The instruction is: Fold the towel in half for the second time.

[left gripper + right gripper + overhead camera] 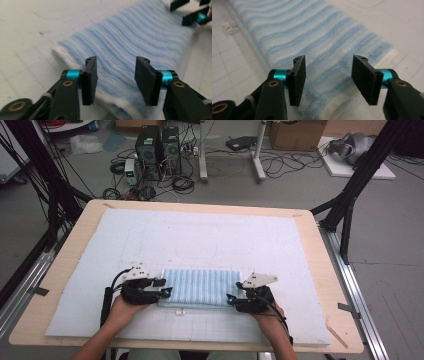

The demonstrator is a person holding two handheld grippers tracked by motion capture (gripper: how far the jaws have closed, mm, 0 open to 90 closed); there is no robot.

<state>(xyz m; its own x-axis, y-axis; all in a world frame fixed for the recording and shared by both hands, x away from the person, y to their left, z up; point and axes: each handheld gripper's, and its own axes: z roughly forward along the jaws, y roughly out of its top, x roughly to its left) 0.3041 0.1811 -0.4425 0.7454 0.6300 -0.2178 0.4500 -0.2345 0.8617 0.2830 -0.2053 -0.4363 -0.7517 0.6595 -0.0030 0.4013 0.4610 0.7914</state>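
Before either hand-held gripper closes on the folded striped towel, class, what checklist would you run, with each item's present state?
1. Left hand-held gripper open: ok, jaws stand apart.
2. Right hand-held gripper open: ok, jaws stand apart.
3. Each at one end of the blue striped towel: ok.
4. Towel edge between the left jaws: cannot tell; towel lies under them.
5. Towel lying flat on the white mat: ok.
6. Small white tag clear of both grippers: ok.

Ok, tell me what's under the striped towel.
The folded blue-and-white striped towel lies on the pale foam mat, which rests on the wooden table. Anything between its folds is hidden.
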